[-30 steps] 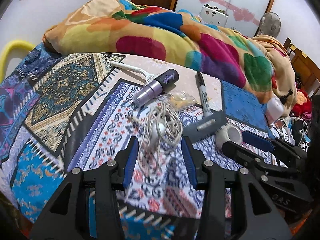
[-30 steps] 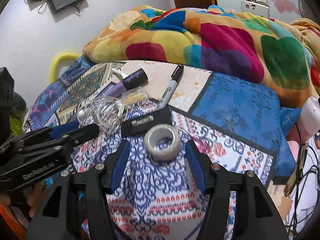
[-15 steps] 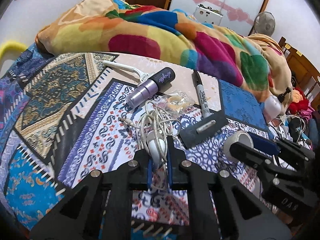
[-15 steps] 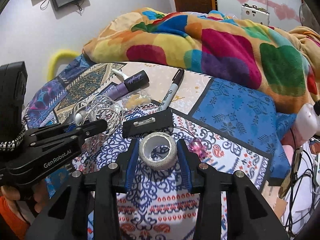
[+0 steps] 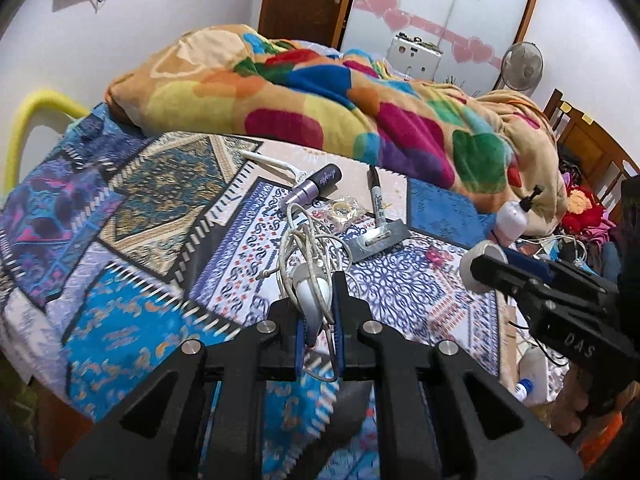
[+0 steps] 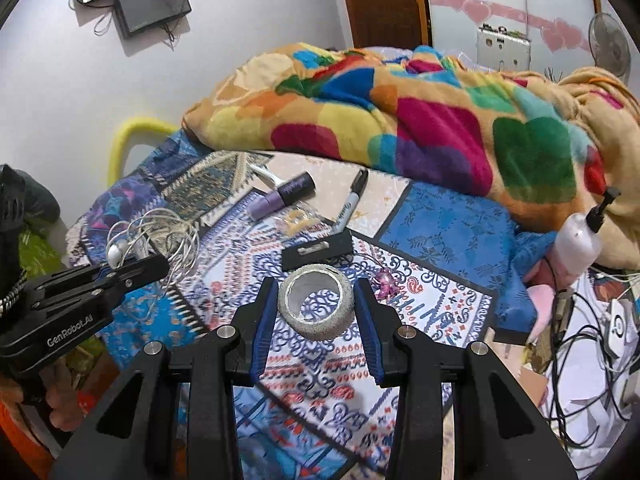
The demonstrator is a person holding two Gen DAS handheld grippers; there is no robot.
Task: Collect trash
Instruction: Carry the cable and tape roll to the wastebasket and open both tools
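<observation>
Half a second ago both my tools were closing at bed level; now both loads are off the patterned bedspread (image 5: 132, 216), so two pieces are collected. My left gripper (image 5: 318, 308) pinches the tangled earphone cord (image 5: 310, 256), loops trailing ahead of its tips, the white piece lengthwise between them. My right gripper (image 6: 316, 312) clamps the tape roll (image 6: 316, 306), its hole facing up and toward me.

In the right wrist view, "GenRobot.AI" stands in white on the black body of the left gripper (image 6: 154, 266); in the left wrist view, "DAS" stands on the black body of the right gripper (image 5: 486, 258); lettering on the black marker (image 5: 376, 196) and purple tube (image 5: 316, 186) is too small to read.
</observation>
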